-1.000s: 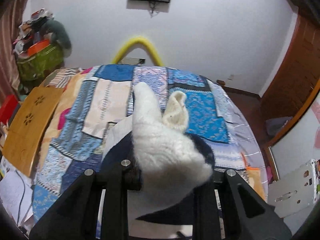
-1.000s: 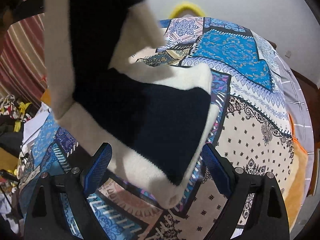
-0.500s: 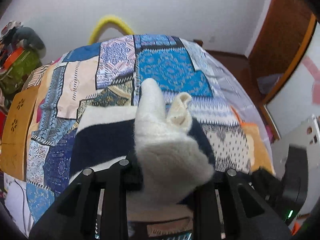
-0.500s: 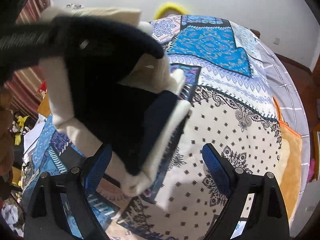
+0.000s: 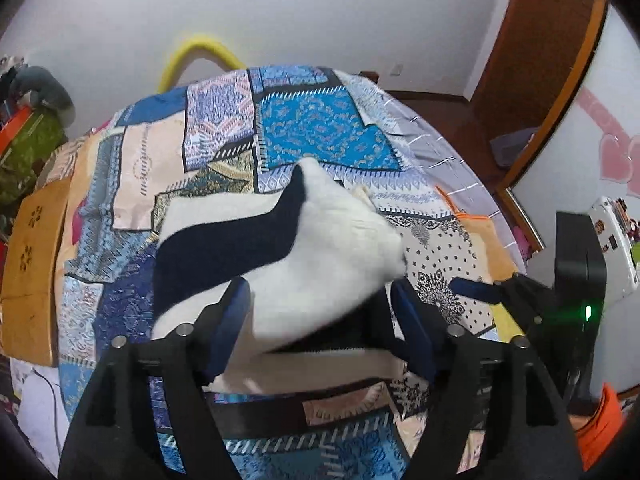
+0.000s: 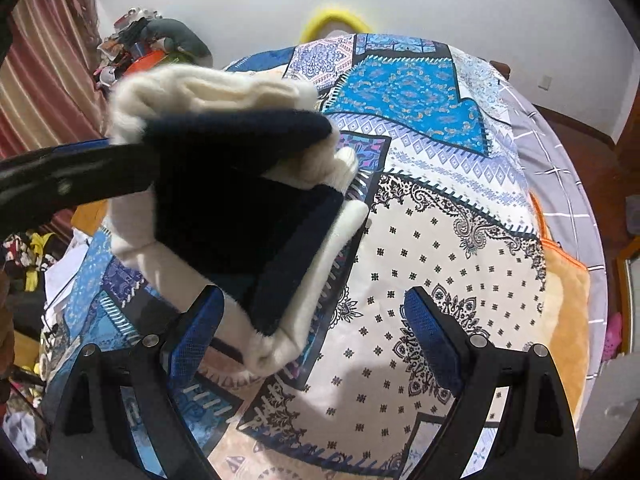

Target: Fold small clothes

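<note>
A small fuzzy garment, cream with a navy band (image 5: pixel 276 248), hangs folded over the bed between my left gripper's fingers. My left gripper (image 5: pixel 320 320) now stands open, its blue pads wide apart, with the garment still draped between them. In the right wrist view the same garment (image 6: pixel 240 208) fills the left half, and the left gripper's black finger (image 6: pixel 60 184) reaches into it from the left. My right gripper (image 6: pixel 316 332) is open and empty, just right of the garment's lower edge.
A patchwork bedspread (image 6: pixel 440 248) in blue, white and beige covers the bed. An orange cloth (image 6: pixel 568 300) lies at its right edge. A wooden board (image 5: pixel 32 264) lies at the left. Clutter (image 6: pixel 152 40) is piled by the far wall.
My left gripper was shut on the garment and has opened. The garment has swung down and leftward in the left view. My right gripper has stayed open beside it.
</note>
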Demonstrator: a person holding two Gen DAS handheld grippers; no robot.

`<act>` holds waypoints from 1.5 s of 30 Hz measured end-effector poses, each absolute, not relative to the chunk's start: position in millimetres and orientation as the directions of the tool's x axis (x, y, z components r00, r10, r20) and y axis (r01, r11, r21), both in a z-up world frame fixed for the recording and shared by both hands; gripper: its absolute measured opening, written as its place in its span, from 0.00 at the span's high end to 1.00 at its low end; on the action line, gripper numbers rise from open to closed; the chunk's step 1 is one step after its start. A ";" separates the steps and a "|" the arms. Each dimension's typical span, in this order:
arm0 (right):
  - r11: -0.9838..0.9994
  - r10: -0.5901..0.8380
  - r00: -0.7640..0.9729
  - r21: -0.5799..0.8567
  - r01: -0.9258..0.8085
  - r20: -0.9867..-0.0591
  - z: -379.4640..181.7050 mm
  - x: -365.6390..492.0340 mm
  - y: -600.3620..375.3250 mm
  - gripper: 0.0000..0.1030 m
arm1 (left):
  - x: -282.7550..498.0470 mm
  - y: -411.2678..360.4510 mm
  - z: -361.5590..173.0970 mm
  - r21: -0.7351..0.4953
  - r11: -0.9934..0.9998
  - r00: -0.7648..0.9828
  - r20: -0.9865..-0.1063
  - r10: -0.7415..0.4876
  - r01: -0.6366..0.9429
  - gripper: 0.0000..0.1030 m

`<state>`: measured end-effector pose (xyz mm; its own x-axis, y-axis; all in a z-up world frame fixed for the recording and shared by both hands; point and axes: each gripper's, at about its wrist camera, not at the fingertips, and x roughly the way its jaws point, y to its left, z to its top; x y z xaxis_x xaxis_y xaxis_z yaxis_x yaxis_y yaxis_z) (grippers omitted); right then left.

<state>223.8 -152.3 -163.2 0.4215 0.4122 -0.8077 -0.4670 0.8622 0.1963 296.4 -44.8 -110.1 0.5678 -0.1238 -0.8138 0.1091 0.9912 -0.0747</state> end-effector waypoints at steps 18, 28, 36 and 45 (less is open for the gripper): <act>0.865 0.462 0.473 0.264 -0.426 -0.750 -111.4 232.0 -134.4 0.12 | 258.2 63.0 -149.5 -0.039 0.999 0.524 -0.852 -0.023 -0.020 0.17; 0.877 0.462 0.380 0.348 -0.331 -0.802 -142.0 269.8 -114.3 0.13 | 265.4 74.0 -203.0 -0.064 0.998 0.450 -0.892 -0.052 -0.012 0.17; 0.853 0.508 0.307 0.420 -0.309 -0.805 -164.8 280.2 -103.3 0.23 | 278.4 82.1 -228.7 -0.099 0.994 0.432 -0.899 -0.075 -0.034 0.17; 0.831 0.525 0.329 0.391 -0.395 -0.785 -145.0 276.0 -82.6 0.69 | 282.3 94.8 -243.7 -0.194 0.979 0.410 -0.900 -0.149 -0.070 0.11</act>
